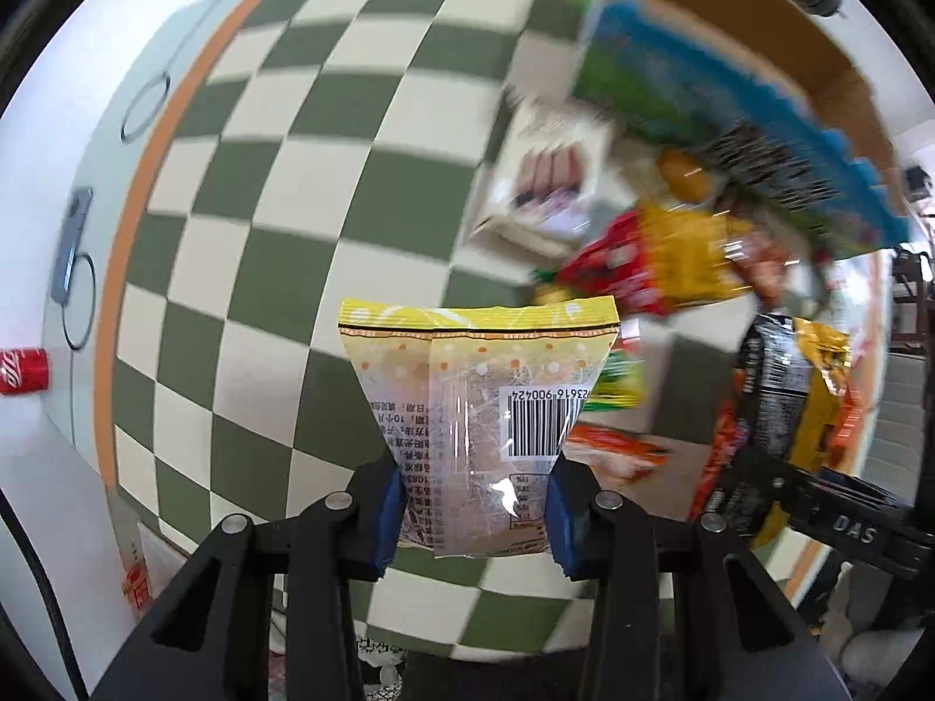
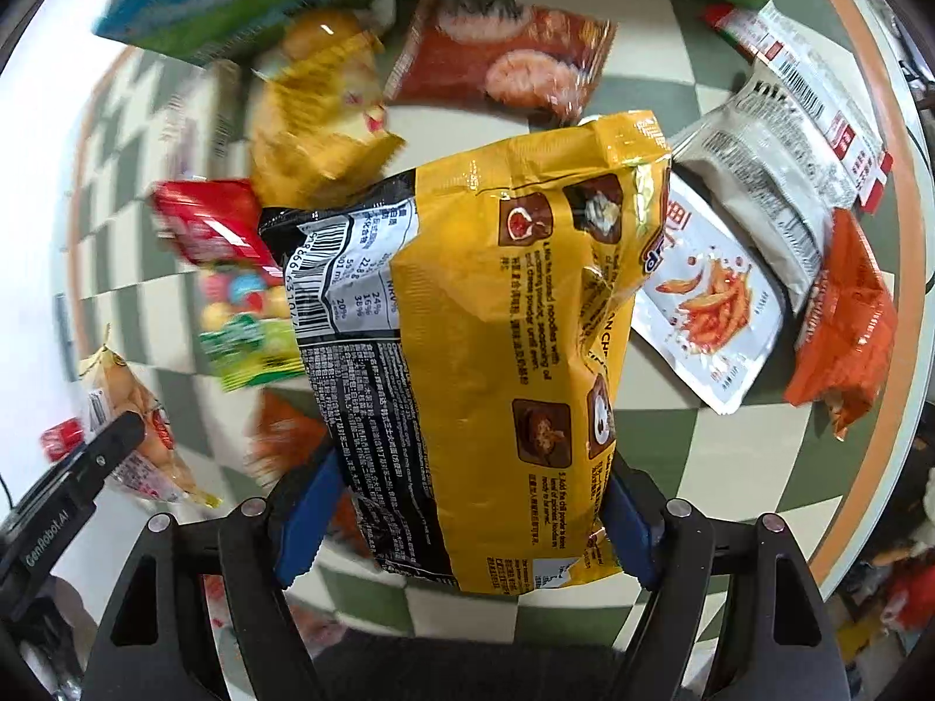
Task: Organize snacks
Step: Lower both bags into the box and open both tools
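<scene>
While the left gripper (image 1: pixel 474 502) pinches a pale yellow snack pouch (image 1: pixel 476 409) clear of the checked tabletop (image 1: pixel 280 187), its length runs straight out from the pads. The right gripper (image 2: pixel 467 520) clamps a big yellow-and-black noodle bag (image 2: pixel 479 350), likewise lengthwise, above the pile near the tabletop's right edge.

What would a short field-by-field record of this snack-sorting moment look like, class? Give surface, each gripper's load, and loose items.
surface: green and cream checkered cloth with orange border
left gripper: shut on pale yellow-topped packet, barcode side showing
right gripper: closed on yellow and black noodle bag
loose items: orange-brown snack bag, white packet with fries picture, orange bag
off the cloth: red can
</scene>
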`<state>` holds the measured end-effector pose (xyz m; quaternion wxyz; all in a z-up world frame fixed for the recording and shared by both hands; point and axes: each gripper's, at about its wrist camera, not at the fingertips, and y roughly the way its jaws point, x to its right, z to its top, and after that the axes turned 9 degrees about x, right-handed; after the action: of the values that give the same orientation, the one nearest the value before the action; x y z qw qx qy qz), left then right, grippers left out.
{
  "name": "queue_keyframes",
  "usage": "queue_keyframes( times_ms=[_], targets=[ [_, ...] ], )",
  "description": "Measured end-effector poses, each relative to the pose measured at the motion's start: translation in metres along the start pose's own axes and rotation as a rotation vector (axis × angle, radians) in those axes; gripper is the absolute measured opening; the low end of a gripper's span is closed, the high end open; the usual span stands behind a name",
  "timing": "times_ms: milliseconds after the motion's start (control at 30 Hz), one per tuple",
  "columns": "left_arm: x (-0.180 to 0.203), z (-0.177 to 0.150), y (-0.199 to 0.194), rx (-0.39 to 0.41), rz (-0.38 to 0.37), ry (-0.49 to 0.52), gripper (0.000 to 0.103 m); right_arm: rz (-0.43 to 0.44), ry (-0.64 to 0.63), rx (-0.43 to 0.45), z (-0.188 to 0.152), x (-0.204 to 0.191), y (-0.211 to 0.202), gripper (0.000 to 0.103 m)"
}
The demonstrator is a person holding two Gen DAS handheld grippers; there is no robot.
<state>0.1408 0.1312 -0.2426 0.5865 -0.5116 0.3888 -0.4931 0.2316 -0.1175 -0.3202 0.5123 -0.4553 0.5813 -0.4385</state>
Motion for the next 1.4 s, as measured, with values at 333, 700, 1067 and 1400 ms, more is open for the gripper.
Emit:
queue_keyframes(
  times_ms=[333,700,1067,1400],
  targets=[
    [0.131,0.146,-0.069,0.128,-0.171,0.099,0.037,0.211,0.017,0.162,0.048,0.021,-0.151,0.082],
    [0.208,0.306,0.019,0.008,-0.162,0.164,0.037,0.127,0.027,0.29,0.218,0.02,-0.184,0.082],
    [0.237,0.359,0.113,-0.175,-0.168,0.154,0.037,0.03,0.052,0.163,0.308,0.031,-0.089,0.082],
    [0.244,0.355,0.127,-0.187,-0.142,0.194,0.039,0.023,0.064,0.102,0.317,0.018,-0.071,0.082]
  ],
)
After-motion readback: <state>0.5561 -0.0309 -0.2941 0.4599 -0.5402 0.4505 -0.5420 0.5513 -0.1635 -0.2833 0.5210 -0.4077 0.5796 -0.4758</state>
